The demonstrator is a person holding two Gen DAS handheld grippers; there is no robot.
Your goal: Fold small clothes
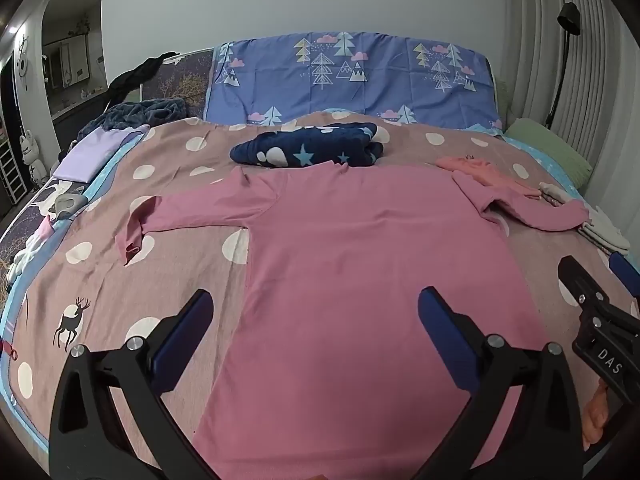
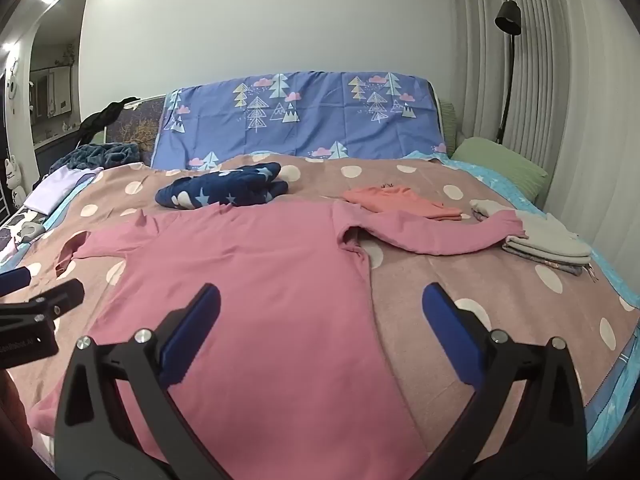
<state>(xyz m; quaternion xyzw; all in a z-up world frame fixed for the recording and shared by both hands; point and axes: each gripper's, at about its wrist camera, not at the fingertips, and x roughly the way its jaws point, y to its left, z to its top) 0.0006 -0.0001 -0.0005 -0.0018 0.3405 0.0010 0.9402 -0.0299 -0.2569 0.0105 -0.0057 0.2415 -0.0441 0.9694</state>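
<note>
One pink shirt (image 1: 360, 264) flat, collar away, sleeves sideways.

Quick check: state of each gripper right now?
Left gripper: jaws open, holding nothing, above the pink shirt.
Right gripper: jaws open, holding nothing.

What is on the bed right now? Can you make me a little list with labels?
shirt: pink long-sleeved shirt spread flat, sleeves out
left gripper: open, above the shirt's left hem area
right gripper: open, above the shirt's right side
behind shirt: folded navy star blanket
right side: orange garment, grey folded stack
bedcover: brown with white dots
</note>
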